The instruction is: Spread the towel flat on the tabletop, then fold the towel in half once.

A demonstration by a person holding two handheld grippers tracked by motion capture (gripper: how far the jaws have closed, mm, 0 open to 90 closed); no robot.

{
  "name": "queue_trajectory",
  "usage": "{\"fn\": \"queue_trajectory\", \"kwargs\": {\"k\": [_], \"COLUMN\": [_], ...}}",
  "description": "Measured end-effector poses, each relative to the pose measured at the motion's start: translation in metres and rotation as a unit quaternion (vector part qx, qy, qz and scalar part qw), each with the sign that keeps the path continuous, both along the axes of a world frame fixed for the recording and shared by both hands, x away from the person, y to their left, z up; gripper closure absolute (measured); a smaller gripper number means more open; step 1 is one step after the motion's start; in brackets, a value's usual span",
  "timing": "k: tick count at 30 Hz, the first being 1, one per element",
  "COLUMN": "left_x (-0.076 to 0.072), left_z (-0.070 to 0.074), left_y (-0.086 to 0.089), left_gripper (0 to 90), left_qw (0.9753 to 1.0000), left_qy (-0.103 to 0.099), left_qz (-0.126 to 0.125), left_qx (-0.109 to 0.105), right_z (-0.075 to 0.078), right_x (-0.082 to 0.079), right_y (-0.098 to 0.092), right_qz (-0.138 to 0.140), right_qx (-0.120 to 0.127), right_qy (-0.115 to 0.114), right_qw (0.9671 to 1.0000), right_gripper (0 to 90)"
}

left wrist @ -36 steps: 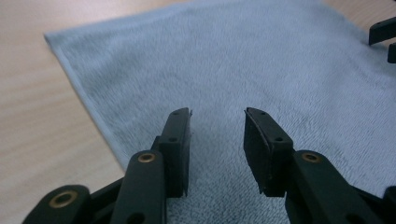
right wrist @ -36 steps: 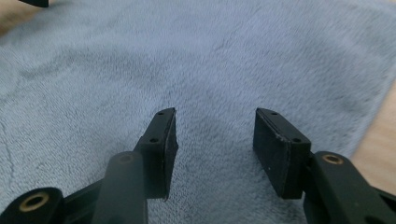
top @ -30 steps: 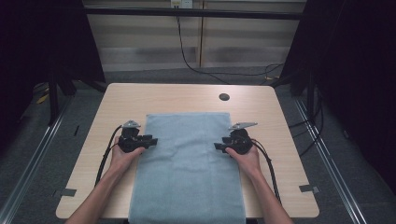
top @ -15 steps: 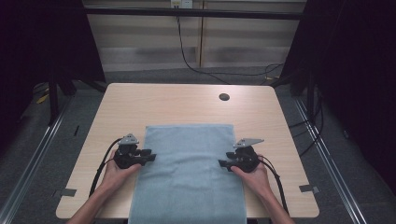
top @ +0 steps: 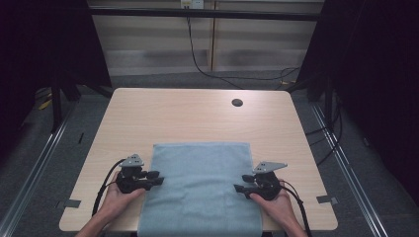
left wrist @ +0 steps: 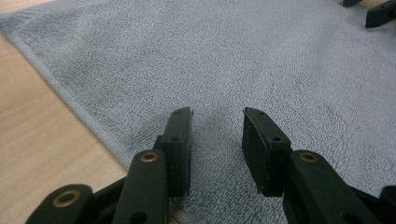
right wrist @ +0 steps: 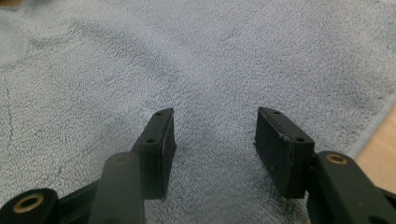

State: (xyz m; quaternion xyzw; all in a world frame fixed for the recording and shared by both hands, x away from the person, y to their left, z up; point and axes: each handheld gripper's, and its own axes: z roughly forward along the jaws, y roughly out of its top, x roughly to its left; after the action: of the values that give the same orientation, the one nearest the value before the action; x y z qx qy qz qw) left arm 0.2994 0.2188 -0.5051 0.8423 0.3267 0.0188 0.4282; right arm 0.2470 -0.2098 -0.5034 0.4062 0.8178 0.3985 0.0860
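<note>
Worktop: pale wooden rectangular worktop; bears everything.
Towel: grey-blue terry cloth towel, flat at near centre, near end draped over the near edge. Judged soft, limp, light; pinch at hemmed side edges.
Left gripper: fingers parted, empty, over the left edge.
Right gripper: fingers parted, empty, over the right edge.

No readable text or labels anywhere.
</note>
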Motion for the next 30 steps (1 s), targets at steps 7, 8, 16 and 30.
{"fn": "queue_trajectory", "kwargs": {"k": [7, 8, 16, 30], "left_x": [-0.018, -0.018, -0.009, 0.053], "left_z": [0.003, 0.003, 0.02, 0.033], "left_y": [0.004, 0.004, 0.019, 0.022], "left_gripper": [61.0, 60.6, 53.8, 51.3], "left_qw": [0.9996, 0.9996, 0.9989, 0.9959], "left_qy": [0.016, 0.016, 0.005, -0.01], "left_qz": [-0.021, -0.021, 0.016, 0.07], "left_qx": [0.001, 0.001, -0.044, -0.056], "right_z": [0.003, 0.003, 0.015, 0.016], "right_x": [-0.018, -0.018, -0.006, 0.071], "right_y": [0.003, 0.003, -0.009, -0.025], "right_qz": [0.007, 0.007, -0.002, -0.044], "right_qx": [0.002, 0.002, 0.016, 0.004], "right_qy": [0.015, 0.015, 0.006, 0.0], "right_qw": [0.9999, 0.9999, 0.9999, 0.999], "right_gripper": [47.7, 47.7, 37.4, 36.7]}}
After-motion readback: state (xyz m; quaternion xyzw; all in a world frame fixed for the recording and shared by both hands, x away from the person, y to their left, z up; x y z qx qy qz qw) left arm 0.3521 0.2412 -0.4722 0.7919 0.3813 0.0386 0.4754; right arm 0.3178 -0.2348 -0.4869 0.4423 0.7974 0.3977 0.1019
